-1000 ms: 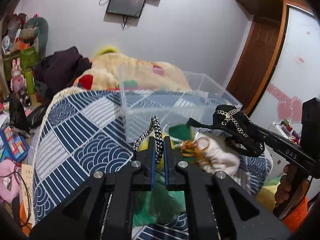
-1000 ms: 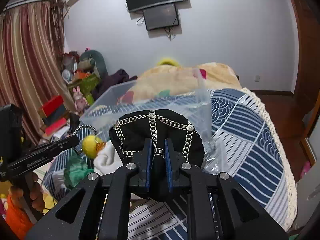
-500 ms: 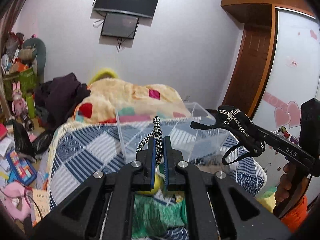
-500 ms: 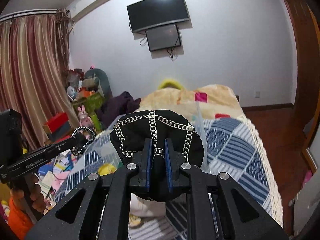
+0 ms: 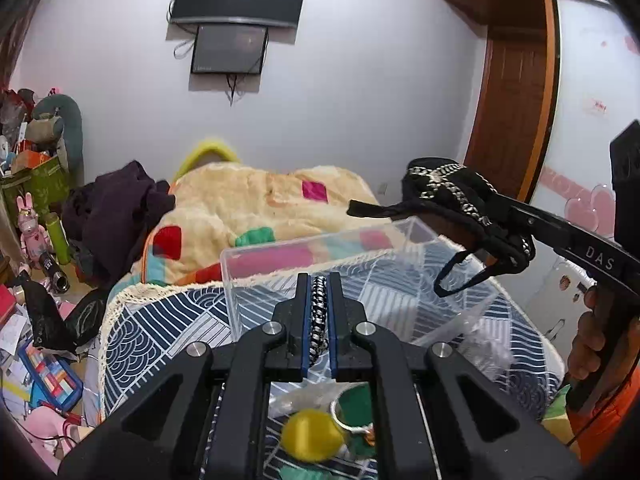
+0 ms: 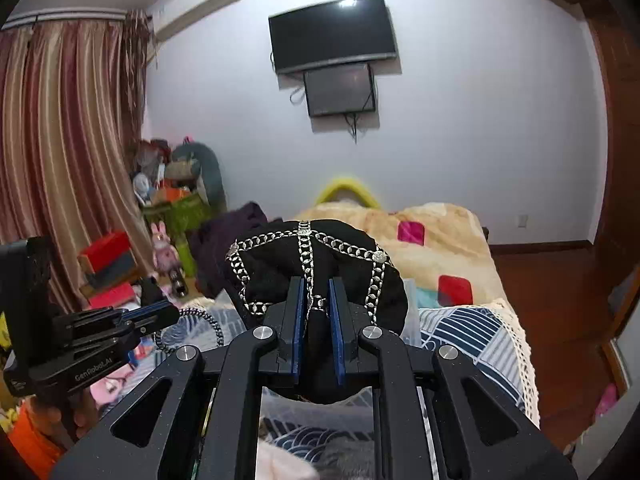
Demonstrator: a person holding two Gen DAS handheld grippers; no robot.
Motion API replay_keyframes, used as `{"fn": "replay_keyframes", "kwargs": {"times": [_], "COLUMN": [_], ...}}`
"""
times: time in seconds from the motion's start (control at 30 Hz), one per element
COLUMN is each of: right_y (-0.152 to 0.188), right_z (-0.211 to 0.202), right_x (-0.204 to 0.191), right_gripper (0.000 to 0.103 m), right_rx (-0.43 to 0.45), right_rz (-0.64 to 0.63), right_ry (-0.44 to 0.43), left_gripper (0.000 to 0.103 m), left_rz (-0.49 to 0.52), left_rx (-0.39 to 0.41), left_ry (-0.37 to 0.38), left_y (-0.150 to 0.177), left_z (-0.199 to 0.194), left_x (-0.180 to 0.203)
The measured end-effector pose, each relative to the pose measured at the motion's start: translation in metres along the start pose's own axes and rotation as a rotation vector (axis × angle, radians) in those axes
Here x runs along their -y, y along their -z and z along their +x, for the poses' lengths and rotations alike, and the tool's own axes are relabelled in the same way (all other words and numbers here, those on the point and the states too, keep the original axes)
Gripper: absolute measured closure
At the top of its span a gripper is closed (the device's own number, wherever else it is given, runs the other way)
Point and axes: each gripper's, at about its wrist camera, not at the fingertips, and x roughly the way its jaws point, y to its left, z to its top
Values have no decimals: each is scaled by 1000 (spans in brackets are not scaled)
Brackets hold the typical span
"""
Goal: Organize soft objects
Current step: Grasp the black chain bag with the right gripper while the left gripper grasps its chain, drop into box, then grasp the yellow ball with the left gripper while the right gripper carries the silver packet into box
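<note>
Left wrist view: the left gripper (image 5: 319,312) is closed narrow on a black-and-white braided cord (image 5: 318,316), which runs up between its blue-lined fingers and stands just past the tips. Right behind the fingertips sits a clear plastic box (image 5: 320,256) on the blue patterned quilt (image 5: 160,336) that covers the bed. Under the gripper, low in the view, hangs a yellow ball (image 5: 310,434), blurred, with green cloth (image 5: 356,404) beside it. Off to the right, the right gripper (image 5: 508,224) reaches in from the side, clamped on a black cap with silver chains (image 5: 448,196); the cap is held in the air above the far right corner of the box, a thin black strap dangling from it. The hand (image 5: 592,340) on that gripper's handle shows at the right edge.

Right wrist view: the right gripper (image 6: 318,320) pinches the black cap (image 6: 316,256) between its fingers, the cap bulging up and out over the tips and hiding much of the bed behind. At the left the left gripper (image 6: 168,314) points in, the braided cord (image 6: 188,326) looping down from its tip. A cream blanket with coloured patches (image 6: 432,232) lies farther up the bed.
</note>
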Motion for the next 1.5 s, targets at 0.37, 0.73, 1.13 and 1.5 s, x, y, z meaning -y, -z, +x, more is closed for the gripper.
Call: {"fn": "replay_keyframes", "kwargs": {"times": [0.37, 0.73, 1.13, 1.5], "right_y": [27, 29, 16, 61], "right_z": [64, 48, -22, -34], "right_x": [-1, 10, 4, 16], "right_gripper": [92, 85, 15, 3], "right_rx": [-245, -289, -71, -131], "right_rz": [-40, -47, -65, -40], "right_ry": [19, 15, 92, 134], "left_gripper": [97, 82, 21, 7], "left_rz": [-38, -31, 45, 54], "left_rx": [-150, -152, -62, -101], "left_ry": [0, 15, -28, -33], "left_y": [9, 8, 9, 49], "left_z": [57, 39, -25, -41], "left_x": [-16, -11, 5, 3]}}
